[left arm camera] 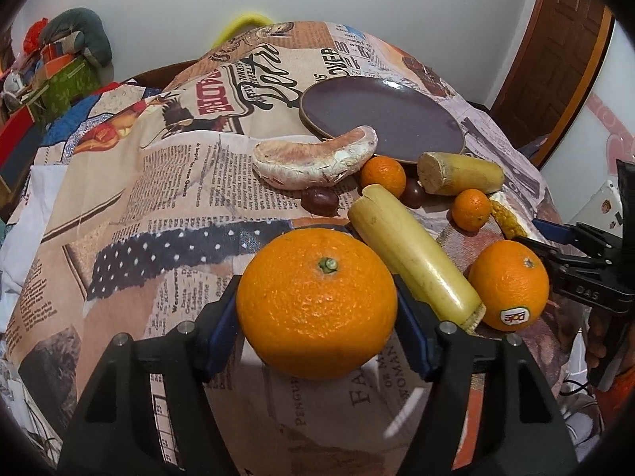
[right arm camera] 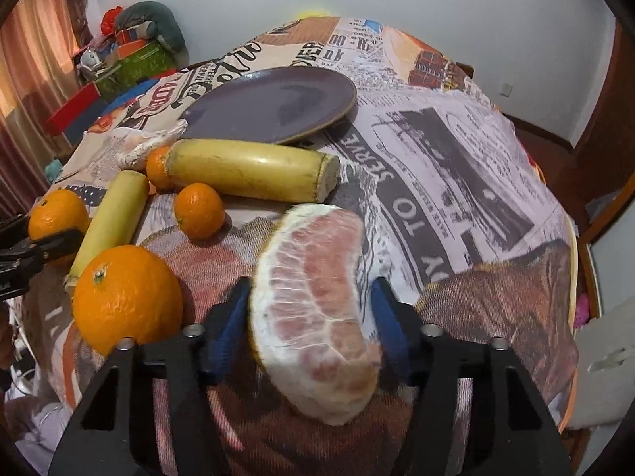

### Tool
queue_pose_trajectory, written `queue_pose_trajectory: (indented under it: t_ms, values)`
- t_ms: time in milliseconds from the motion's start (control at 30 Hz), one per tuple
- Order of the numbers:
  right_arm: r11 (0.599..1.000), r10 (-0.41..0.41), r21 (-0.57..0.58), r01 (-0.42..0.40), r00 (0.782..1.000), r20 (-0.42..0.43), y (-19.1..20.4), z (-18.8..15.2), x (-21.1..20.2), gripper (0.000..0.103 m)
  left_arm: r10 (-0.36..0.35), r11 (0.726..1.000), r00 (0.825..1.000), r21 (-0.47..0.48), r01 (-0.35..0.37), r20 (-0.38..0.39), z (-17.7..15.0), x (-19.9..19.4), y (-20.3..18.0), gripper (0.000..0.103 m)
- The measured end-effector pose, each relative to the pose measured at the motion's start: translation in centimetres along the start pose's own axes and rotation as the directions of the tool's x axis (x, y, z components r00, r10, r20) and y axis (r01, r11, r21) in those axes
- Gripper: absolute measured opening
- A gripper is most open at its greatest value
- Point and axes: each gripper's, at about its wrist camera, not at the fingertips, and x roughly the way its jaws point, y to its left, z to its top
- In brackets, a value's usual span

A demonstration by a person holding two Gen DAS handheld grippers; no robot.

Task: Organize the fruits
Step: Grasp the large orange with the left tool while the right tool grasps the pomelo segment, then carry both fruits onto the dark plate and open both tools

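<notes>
My left gripper (left arm camera: 317,313) is shut on a large orange (left arm camera: 317,301), held just above the cloth. My right gripper (right arm camera: 311,309) is shut on a peeled pomelo wedge (right arm camera: 313,289). A dark purple plate (left arm camera: 381,115) (right arm camera: 274,103) lies at the back. Between the grippers and the plate lie a second pomelo wedge (left arm camera: 313,162), two pale yellow cane pieces (left arm camera: 412,254) (right arm camera: 250,168), a Dole-stickered orange (left arm camera: 508,283) (right arm camera: 127,297), two small mandarins (left arm camera: 383,174) (right arm camera: 199,209) and two dark grapes (left arm camera: 319,199).
A newspaper-print cloth (right arm camera: 456,166) covers the rounded table. A pile of boxes and cushions (left arm camera: 59,67) sits far left. A wooden door (left arm camera: 555,59) stands at the right. The right gripper's body (left arm camera: 587,273) shows beside the stickered orange.
</notes>
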Motion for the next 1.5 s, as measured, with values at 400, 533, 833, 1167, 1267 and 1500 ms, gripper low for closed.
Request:
queue_pose_trajectory:
  t_ms: [400, 533, 833, 1167, 1267, 1500]
  values:
    - [0.997, 0.043, 0.055, -0.044, 0.999, 0.025, -1.2, -0.5, -2.2, 0.047, -0.017, 1.000, 0.998, 0.019, 0.016, 0.060, 1.3, -2.4, -1.3, 0.069]
    - [0.996, 0.049, 0.067, -0.053, 0.997, 0.065, -1.4, 0.3, -3.6, 0.047, -0.024, 0.999, 0.995, 0.033, 0.021, 0.102, 2.5, -3.5, -1.9, 0.069]
    - [0.995, 0.059, 0.072, -0.075, 0.977, 0.205, -1.4, 4.3, -6.1, 0.047, -0.052, 0.999, 0.979, 0.023, 0.048, 0.198, 6.0, -4.8, -2.9, 0.069]
    - [0.996, 0.052, 0.058, -0.072, 0.953, 0.300, -1.2, 8.0, -6.4, 0.047, -0.049, 0.998, 0.961, 0.051, 0.037, 0.271, 10.2, -4.6, -3.3, 0.069]
    - [0.996, 0.058, 0.051, -0.077, 0.949, 0.309, -1.1, 8.9, -5.8, 0.047, -0.047, 0.998, 0.959, 0.056, 0.033, 0.279, 11.3, -4.0, -3.2, 0.069]
    - [0.997, 0.061, 0.018, -0.070, 0.950, 0.307, -0.6, 11.2, -3.7, 0.047, -0.038, 0.998, 0.966, 0.059, 0.024, 0.254, 13.7, -0.9, -3.0, 0.069]
